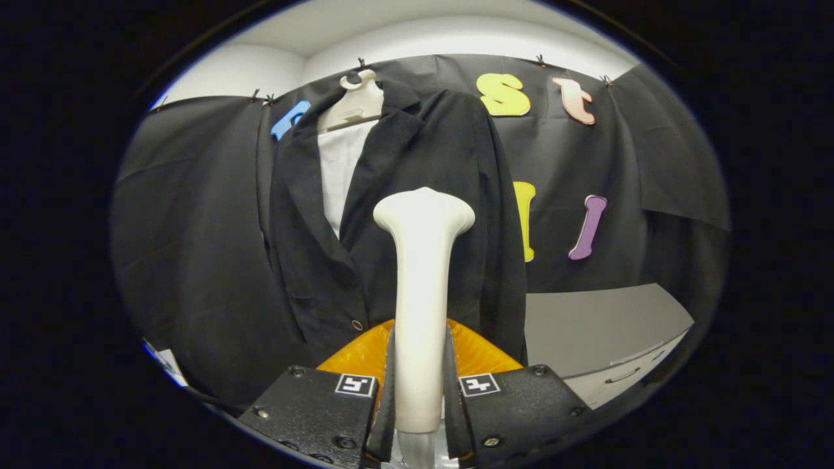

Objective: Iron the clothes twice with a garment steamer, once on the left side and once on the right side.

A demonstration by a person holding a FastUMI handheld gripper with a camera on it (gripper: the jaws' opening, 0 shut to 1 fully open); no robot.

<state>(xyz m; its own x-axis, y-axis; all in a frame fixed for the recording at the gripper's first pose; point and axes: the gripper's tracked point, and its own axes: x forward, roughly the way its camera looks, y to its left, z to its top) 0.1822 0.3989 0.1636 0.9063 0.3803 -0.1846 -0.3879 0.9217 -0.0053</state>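
Steamer held upright before jacket

Steamer [422,286] stands gripped between the jaws [420,391], which are closed narrowly on its handle from both sides, its flared head raised toward the black jacket [417,169]. The jacket hangs on a pale hanger [357,98] over a white shirt [339,169], just beyond the head. An orange piece [475,352] sits behind the handle; a grey tabletop [599,326] lies to the right. Judged step: 1 of 2 passes. Keep the head flat to the cloth, glide slowly and straight down 1 side, avoiding the lapel fold.

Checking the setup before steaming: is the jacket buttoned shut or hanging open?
Open: the black jacket hangs on its hanger, lapels parted over white beneath. Fingers clamp the steamer.
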